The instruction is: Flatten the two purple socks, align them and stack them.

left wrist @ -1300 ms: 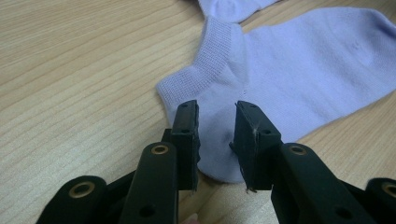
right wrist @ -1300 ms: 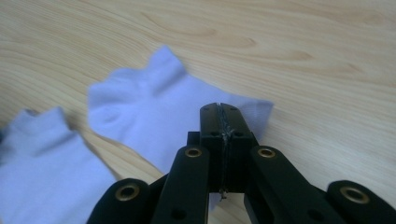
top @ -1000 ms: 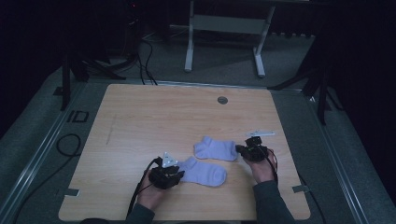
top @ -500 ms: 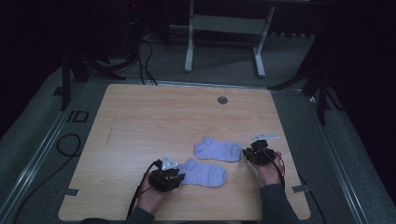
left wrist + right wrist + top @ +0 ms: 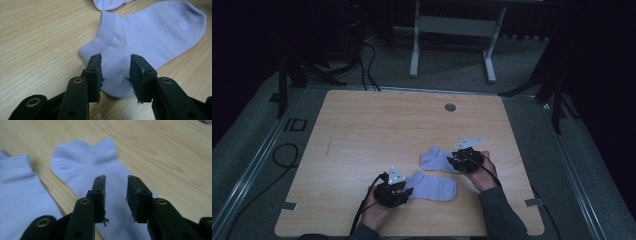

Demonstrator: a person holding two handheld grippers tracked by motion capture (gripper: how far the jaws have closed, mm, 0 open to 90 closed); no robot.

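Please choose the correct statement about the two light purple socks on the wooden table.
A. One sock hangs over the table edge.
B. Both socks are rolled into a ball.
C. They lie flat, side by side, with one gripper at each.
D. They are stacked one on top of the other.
C: the near sock lies flat at the left gripper, and the far sock lies flat at the right gripper, both on the table.

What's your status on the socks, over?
Left gripper open, jaws just opening, astride near sock's heel, no pinch. Right gripper open, just opening, above far sock. Both socks flat on table. Nothing in the way.
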